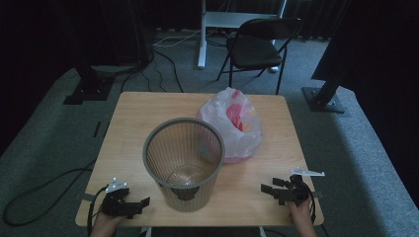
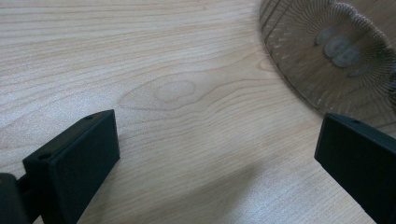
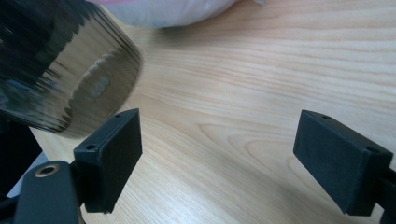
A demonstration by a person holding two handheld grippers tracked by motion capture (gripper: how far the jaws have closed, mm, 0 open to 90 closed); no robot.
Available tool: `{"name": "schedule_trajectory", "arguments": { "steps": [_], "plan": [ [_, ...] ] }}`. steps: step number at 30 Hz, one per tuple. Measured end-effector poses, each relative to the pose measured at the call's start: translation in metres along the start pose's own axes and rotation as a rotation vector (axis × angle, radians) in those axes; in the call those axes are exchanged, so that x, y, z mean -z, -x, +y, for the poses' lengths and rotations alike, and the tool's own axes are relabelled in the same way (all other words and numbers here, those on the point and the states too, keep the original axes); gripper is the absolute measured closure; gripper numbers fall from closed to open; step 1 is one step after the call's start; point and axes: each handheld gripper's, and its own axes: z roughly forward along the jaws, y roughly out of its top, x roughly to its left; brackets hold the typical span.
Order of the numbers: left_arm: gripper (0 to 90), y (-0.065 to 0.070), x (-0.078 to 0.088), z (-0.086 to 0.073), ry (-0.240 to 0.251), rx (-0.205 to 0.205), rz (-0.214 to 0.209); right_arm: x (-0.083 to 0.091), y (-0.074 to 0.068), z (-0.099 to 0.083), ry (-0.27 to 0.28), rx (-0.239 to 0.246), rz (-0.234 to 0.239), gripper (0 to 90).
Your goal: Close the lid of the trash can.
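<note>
Wood surface: a pale, grained tabletop (image 1: pixel 128 123) carries everything; its near edge lies by the person's hands.
Wire basket: a grey mesh wastebasket (image 1: pixel 184 163) stands upright near the front middle of the tabletop, between the two grippers and well apart from both.
Plastic bag: a translucent white bag (image 1: pixel 236 126) with pink and yellow contents sits just behind and to the right of the wastebasket, touching or nearly touching its rim; which of the two I cannot tell.
Left gripper: the left gripper (image 1: pixel 141 205) rests low at the front left corner, held by a hand (image 1: pixel 104 224) that comes in from the bottom edge, and points toward the wastebasket's base.
Left jaws: spread wide, with bare wood between them. In the left gripper view the wastebasket (image 2: pixel 336 56) lies ahead and off to the right, beyond the right jaw's tip, not between the jaws.
Right gripper: the right gripper (image 1: pixel 269 190) sits at the front right, pointing left toward the wastebasket.
Right jaws: released and wide apart, with nothing between them but wood grain. In the right gripper view the blurred wastebasket (image 3: pixel 60 74) stands ahead and left, past the left jaw, and the bag's (image 3: pixel 173 11) white underside shows farther off at the top.
Contact: neither gripper touches the wastebasket or the bag.
</note>
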Motion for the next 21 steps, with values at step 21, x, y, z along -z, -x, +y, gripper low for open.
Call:
{"name": "schedule_trajectory", "arguments": {
  "steps": [21],
  "plan": [
    [0.0, 0.001, 0.0, -0.001, 0.003, 0.0, -0.003, 0.019, 0.005, -0.026, 0.012, 0.0, -0.032, 14.7]
  ]
}}
